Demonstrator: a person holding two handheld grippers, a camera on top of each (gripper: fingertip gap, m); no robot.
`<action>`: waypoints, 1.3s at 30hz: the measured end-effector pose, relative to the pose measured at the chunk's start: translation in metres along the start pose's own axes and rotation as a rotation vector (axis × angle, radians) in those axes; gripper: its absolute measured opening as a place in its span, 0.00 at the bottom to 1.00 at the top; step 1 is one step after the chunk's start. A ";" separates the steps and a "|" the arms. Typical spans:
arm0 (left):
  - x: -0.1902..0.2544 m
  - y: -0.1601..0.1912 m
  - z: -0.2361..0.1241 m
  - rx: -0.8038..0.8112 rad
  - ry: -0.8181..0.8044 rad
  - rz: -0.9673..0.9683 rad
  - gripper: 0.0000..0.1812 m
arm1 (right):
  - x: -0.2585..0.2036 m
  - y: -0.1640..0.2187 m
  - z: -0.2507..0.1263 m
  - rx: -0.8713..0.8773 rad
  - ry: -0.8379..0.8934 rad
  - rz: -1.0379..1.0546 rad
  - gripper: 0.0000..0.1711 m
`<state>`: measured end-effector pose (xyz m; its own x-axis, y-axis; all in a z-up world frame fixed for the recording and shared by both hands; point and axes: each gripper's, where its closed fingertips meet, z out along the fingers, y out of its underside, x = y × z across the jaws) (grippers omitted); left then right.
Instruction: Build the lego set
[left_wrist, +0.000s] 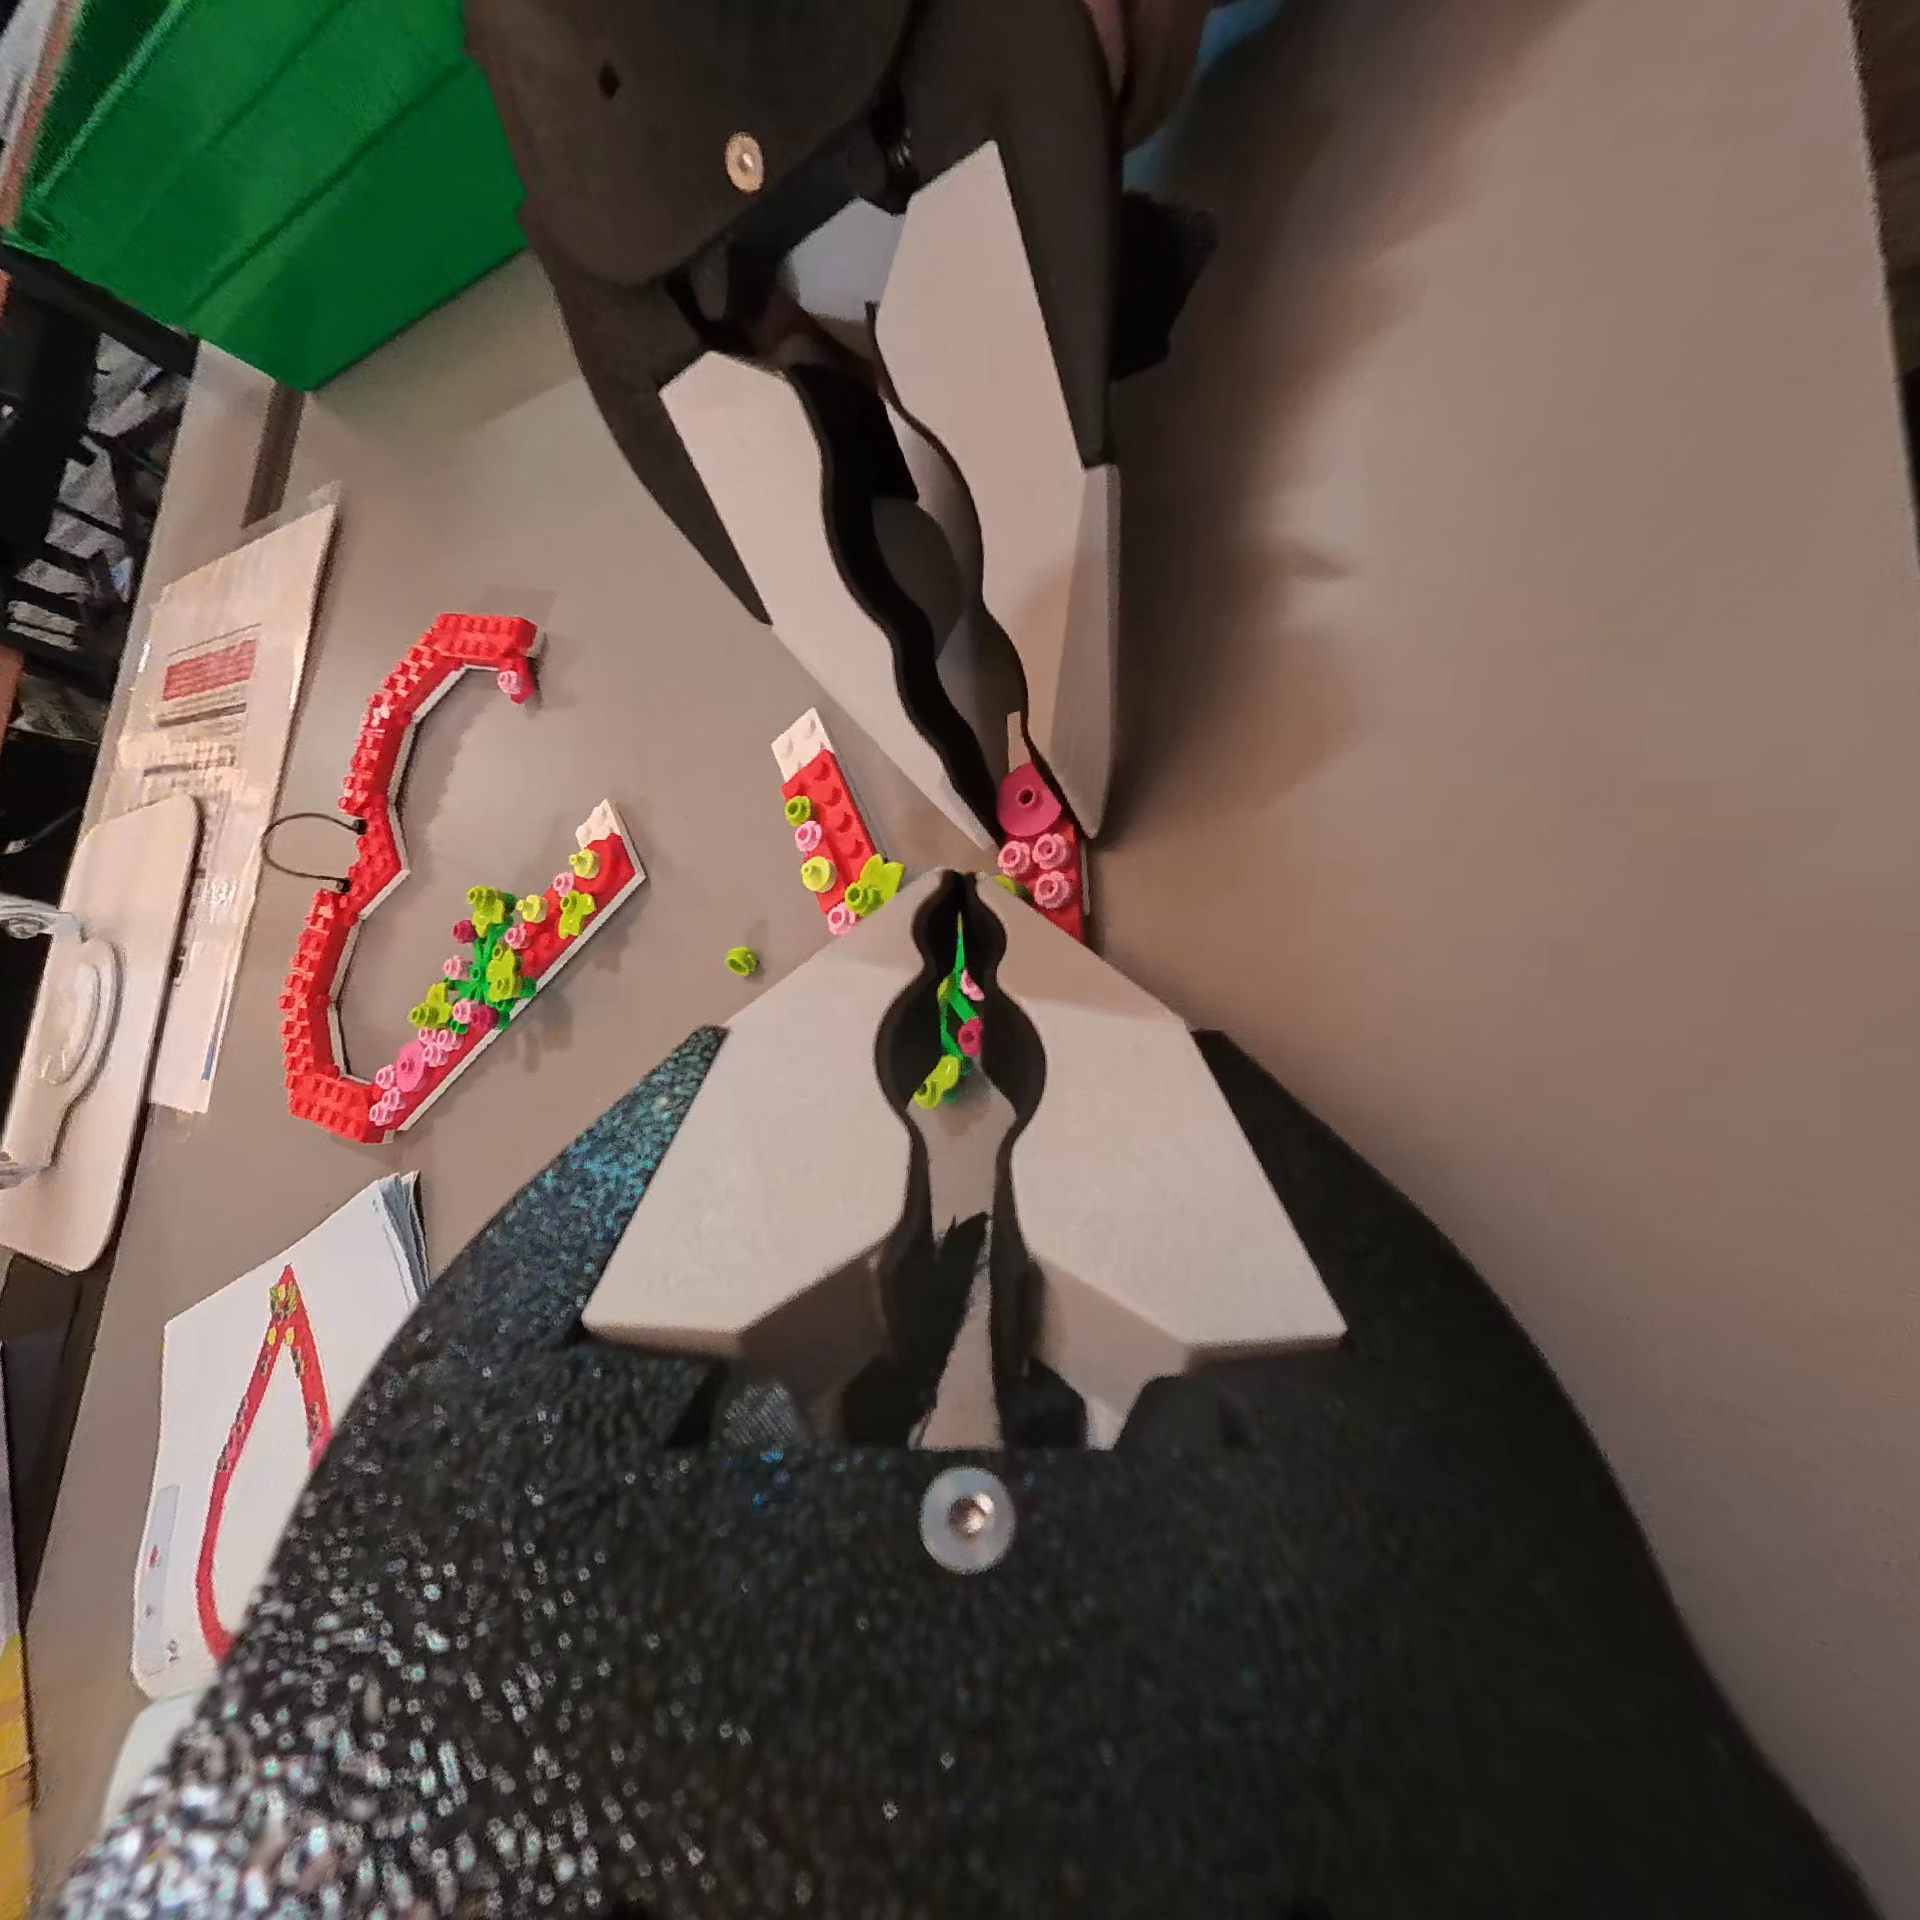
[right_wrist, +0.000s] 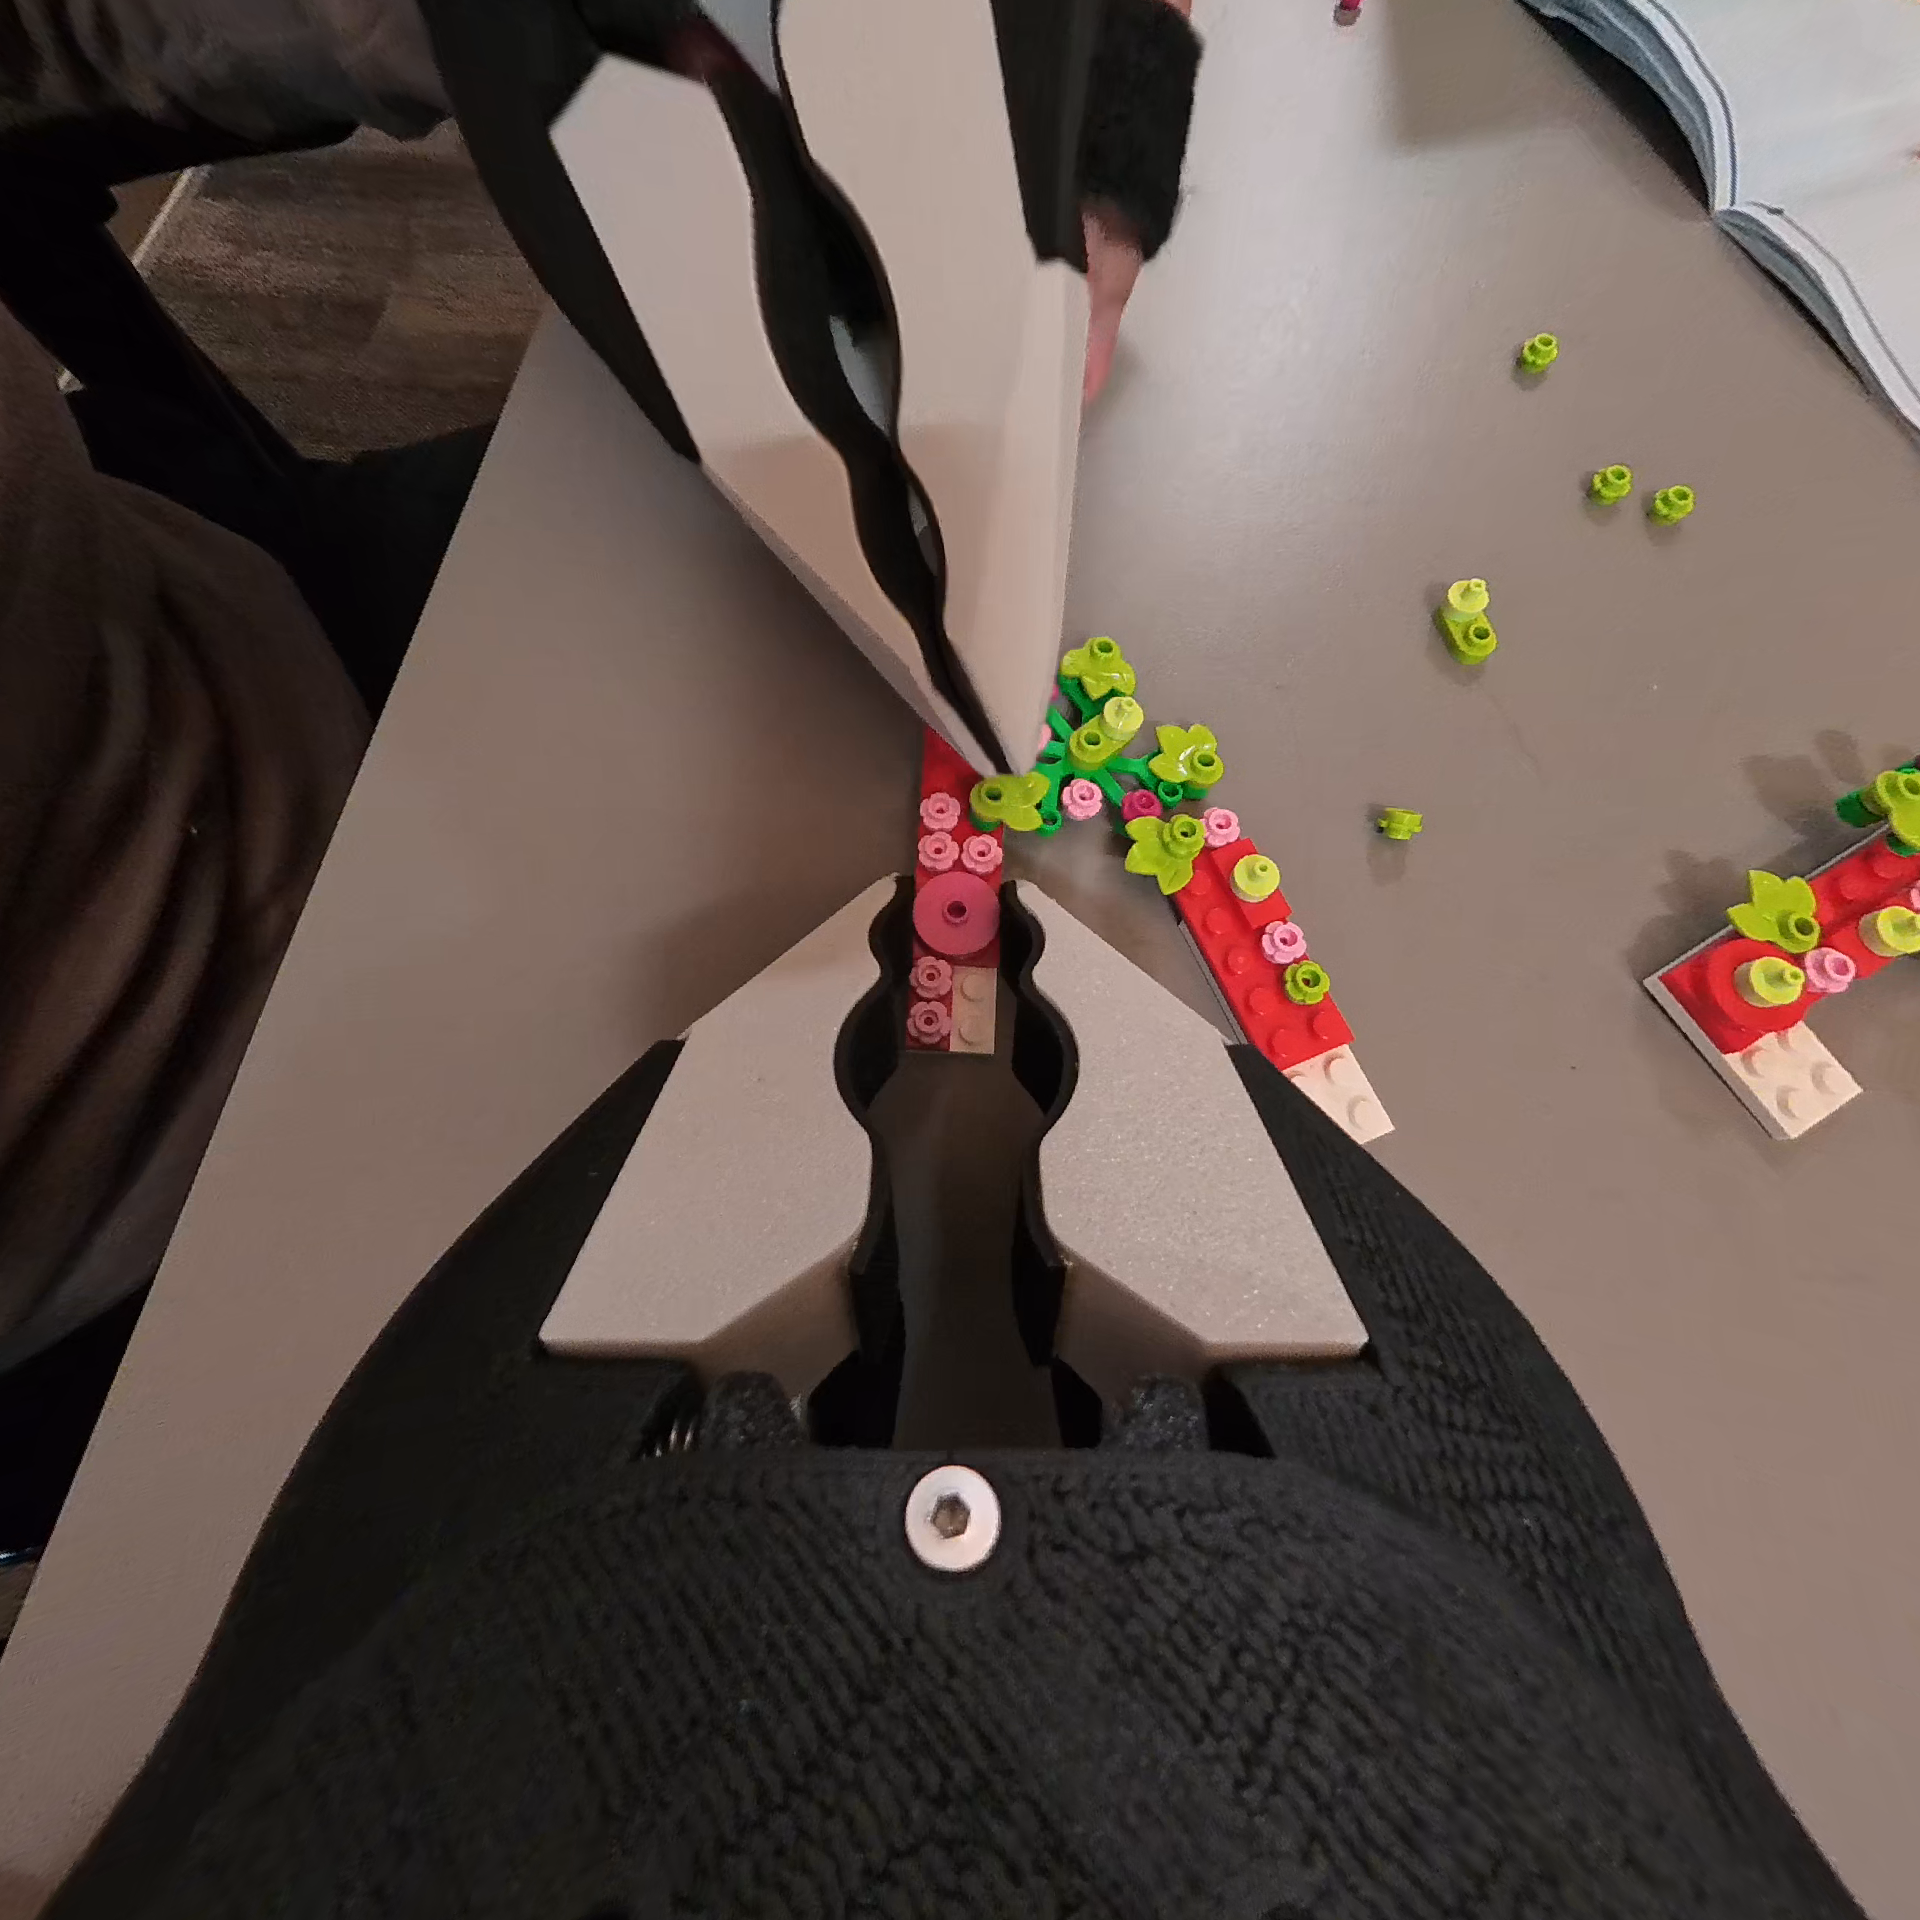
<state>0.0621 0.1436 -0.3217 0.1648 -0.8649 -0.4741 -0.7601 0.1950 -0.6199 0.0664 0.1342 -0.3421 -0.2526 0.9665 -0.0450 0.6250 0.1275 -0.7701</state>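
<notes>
My right gripper (right_wrist: 956, 894) is shut on a short red strip (right_wrist: 935, 997) that carries pink flowers and a dark pink disc, near the table's left edge. My left gripper (left_wrist: 961, 883) is shut on a green sprig (left_wrist: 954, 1013) with lime leaves and small flowers. In the right wrist view the left gripper (right_wrist: 997, 769) comes down from above and holds the sprig (right_wrist: 1091, 764) at the far end of the strip. In the left wrist view the right gripper (left_wrist: 1039, 826) comes in from the top, clamped on the strip (left_wrist: 1060, 894). The two grippers' tips nearly touch.
A second red flowered strip (right_wrist: 1257, 935) lies beside the sprig. A partly built red heart frame (left_wrist: 353, 883) lies to the left. Loose lime pieces (right_wrist: 1465, 623) are scattered on the grey table (right_wrist: 1351, 312). An instruction booklet (left_wrist: 270, 1455), plastic bags (left_wrist: 208, 727) and a green bin (left_wrist: 260, 187) stand around.
</notes>
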 end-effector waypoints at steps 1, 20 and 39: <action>0.001 -0.002 -0.002 0.018 -0.001 -0.014 0.00 | 0.000 0.000 0.000 0.000 0.001 0.000 0.09; 0.007 0.008 0.003 -0.126 -0.209 0.214 0.16 | 0.003 -0.007 -0.001 0.038 -0.013 0.046 0.08; 0.003 0.012 0.007 -0.157 -0.255 0.279 0.11 | 0.006 -0.008 -0.002 0.053 -0.024 0.097 0.09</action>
<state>0.0576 0.1460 -0.3350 0.0745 -0.6430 -0.7623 -0.8811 0.3155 -0.3523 0.0610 0.1394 -0.3350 -0.2105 0.9681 -0.1357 0.6078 0.0209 -0.7938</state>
